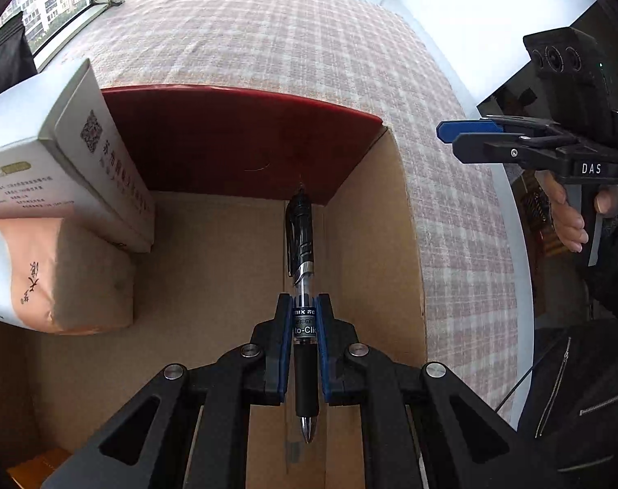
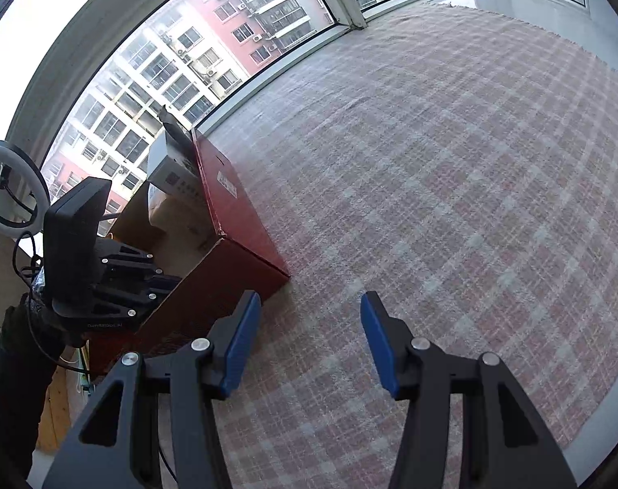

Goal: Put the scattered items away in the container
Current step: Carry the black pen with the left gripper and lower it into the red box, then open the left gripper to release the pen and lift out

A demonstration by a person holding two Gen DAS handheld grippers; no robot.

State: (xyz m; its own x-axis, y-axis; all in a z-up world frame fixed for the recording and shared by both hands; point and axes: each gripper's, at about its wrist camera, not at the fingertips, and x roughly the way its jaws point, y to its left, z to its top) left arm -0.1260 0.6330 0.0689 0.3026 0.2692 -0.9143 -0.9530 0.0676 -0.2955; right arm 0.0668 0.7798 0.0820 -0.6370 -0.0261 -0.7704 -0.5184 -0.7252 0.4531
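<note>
My left gripper (image 1: 304,301) is shut on a black click pen (image 1: 302,244), which points down into the open cardboard box (image 1: 407,220) with its red outer side. Inside the box lie a white carton (image 1: 84,163) and a peach tissue pack (image 1: 56,273). The pen hangs above the box's bare brown floor. In the right wrist view my right gripper (image 2: 311,338) stands open over the checked cloth with nothing between its blue pads (image 2: 239,350). The same box (image 2: 235,212) sits to its left, with the left gripper (image 2: 105,281) reaching over it.
A pink and white checked cloth (image 2: 431,163) covers the table. Its white edge (image 1: 513,203) runs at the right. A window (image 2: 166,61) lies behind the box and a ring light (image 2: 11,187) stands at the far left. A person's hand (image 1: 566,220) holds the right gripper (image 1: 464,134).
</note>
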